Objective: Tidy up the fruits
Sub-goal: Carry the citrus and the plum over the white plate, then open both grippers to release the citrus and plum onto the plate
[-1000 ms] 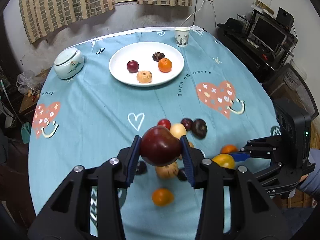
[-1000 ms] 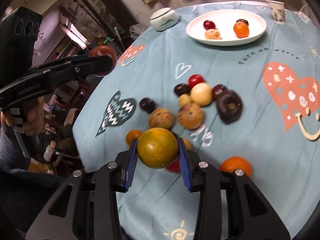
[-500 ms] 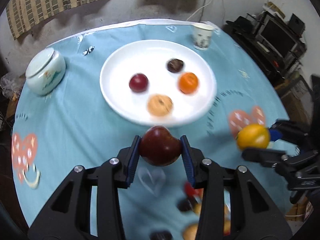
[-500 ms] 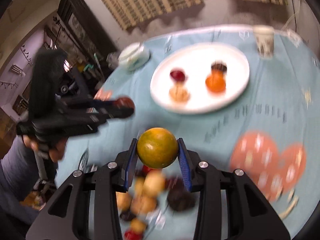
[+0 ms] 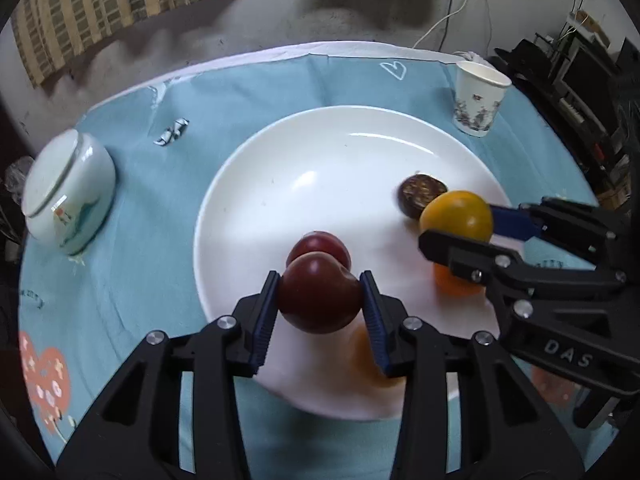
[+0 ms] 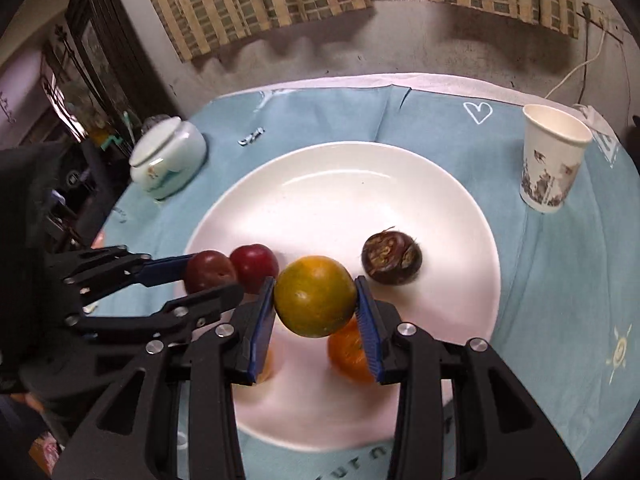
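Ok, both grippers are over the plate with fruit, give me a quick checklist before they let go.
1. Left gripper clamped on the dark red fruit: ok.
2. Right gripper clamped on the yellow-green fruit: ok.
3. Both fruits over the white plate: ok.
4. Bare plate under the red fruit: not ok, another red fruit sits just beyond.
5. Bare plate under the yellow-green fruit: not ok, an orange lies below.
6. Height above plate: cannot tell.

Left gripper (image 5: 320, 300) clamped on dark red round plum (image 5: 318, 298), above round white ceramic plate (image 5: 280, 184). Second red plum (image 5: 320, 244) just beyond. Right gripper (image 5: 456, 226) grips yellow-orange citrus (image 5: 456, 216) beside dark brown wrinkled fruit (image 5: 420, 196). Lidded pale ceramic jar (image 5: 68, 196) left; patterned paper cup (image 5: 478, 98) far right.
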Action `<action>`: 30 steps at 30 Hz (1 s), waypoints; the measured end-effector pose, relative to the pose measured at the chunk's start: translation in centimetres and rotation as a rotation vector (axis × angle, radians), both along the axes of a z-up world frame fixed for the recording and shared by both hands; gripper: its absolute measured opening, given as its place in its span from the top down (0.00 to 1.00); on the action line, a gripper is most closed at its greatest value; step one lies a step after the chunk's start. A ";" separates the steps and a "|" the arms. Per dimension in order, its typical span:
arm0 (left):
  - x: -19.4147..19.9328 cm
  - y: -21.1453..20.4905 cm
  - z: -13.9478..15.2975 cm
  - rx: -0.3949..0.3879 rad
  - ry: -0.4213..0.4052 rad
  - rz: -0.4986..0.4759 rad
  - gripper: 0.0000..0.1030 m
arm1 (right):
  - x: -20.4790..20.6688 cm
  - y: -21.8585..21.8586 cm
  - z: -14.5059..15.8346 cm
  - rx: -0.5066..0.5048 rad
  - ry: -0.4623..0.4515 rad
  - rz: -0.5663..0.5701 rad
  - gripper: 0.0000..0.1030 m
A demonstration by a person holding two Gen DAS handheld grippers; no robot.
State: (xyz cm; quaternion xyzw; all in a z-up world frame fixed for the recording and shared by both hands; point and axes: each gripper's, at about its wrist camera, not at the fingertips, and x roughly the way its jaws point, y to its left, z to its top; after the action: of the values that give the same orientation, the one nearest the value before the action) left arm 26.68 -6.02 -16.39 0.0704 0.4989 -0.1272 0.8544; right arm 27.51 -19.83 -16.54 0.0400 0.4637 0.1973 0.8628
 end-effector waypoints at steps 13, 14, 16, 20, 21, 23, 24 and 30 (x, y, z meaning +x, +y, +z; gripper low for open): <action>-2.3 0.4 2.4 0.045 -0.061 0.002 0.43 | -2.2 -1.2 2.3 -0.064 -0.070 -0.018 0.33; -3.0 0.3 3.2 0.045 -0.073 -0.003 0.42 | -2.9 -1.4 2.8 -0.063 -0.071 -0.013 0.33; -4.2 0.4 4.4 0.046 -0.096 -0.009 0.39 | -4.3 -1.5 3.5 -0.072 -0.072 0.003 0.33; -7.4 0.8 7.0 0.047 -0.136 -0.014 0.32 | -9.6 -1.8 5.4 -0.085 -0.093 0.039 0.33; -8.6 1.1 7.7 0.048 -0.149 -0.015 0.29 | -11.1 -2.0 5.7 -0.085 -0.094 0.043 0.33; -11.3 1.7 8.9 0.052 -0.184 -0.012 0.23 | -14.4 -2.1 6.2 -0.089 -0.099 0.060 0.32; -12.4 2.1 9.3 0.052 -0.197 -0.011 0.22 | -16.0 -2.2 6.4 -0.096 -0.102 0.066 0.32; -20.1 4.4 9.7 0.046 -0.202 -0.017 0.19 | -26.1 -4.6 4.3 -0.107 -0.047 0.064 0.32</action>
State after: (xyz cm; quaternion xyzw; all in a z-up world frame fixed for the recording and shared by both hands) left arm 6.55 -1.59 -6.72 0.1068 0.4126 -0.1150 0.8973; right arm 1.40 -24.47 -12.20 -0.0256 0.4540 0.2006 0.8677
